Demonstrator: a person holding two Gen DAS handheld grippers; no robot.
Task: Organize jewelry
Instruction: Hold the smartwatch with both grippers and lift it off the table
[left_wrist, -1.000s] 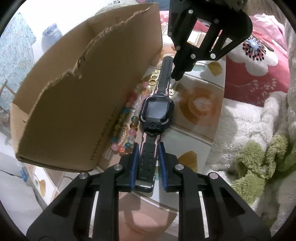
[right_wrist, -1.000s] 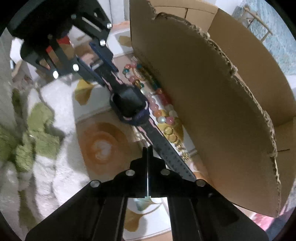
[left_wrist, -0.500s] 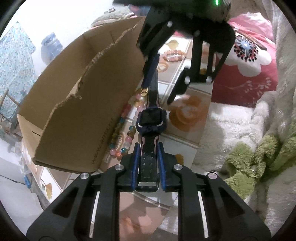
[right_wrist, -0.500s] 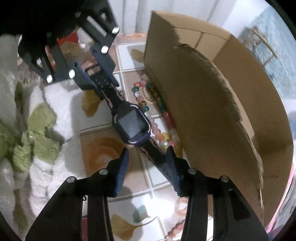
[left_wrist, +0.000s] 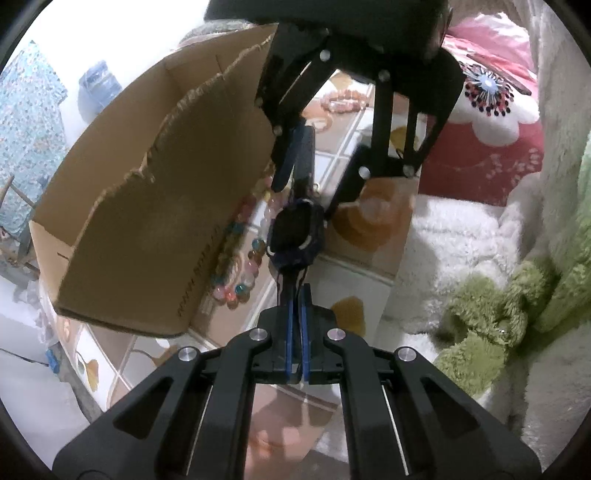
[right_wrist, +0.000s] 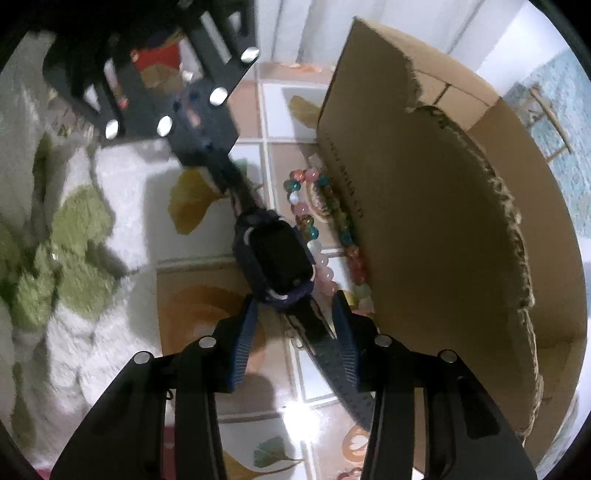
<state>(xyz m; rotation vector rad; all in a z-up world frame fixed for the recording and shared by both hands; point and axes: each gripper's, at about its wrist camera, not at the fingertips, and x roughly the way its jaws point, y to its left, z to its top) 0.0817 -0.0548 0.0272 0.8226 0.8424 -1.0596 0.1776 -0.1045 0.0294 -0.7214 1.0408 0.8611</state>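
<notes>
A dark blue smartwatch (left_wrist: 295, 232) hangs lifted just above the tiled surface, beside a cardboard box (left_wrist: 166, 206). My left gripper (left_wrist: 295, 295) is shut on the end of its near strap. In the right wrist view the watch (right_wrist: 280, 266) sits just ahead of my right gripper (right_wrist: 295, 325). That gripper's jaws are closing with the other strap between them; a gap still shows on the left side. The left gripper (right_wrist: 218, 170) appears at the far strap end there. A multicoloured bead bracelet (right_wrist: 314, 229) lies along the foot of the box (right_wrist: 443, 221).
A white and green fluffy blanket (left_wrist: 480, 295) lies right of the watch, with pink floral fabric (left_wrist: 491, 122) behind it. Another pink bead bracelet (left_wrist: 343, 101) lies farther back on the tile-patterned surface (left_wrist: 354, 273). The torn wall of the box stands close on the other side.
My left gripper has closed tight on the strap and the watch has come up off the surface. My right gripper went from shut to open and moved in around the other strap.
</notes>
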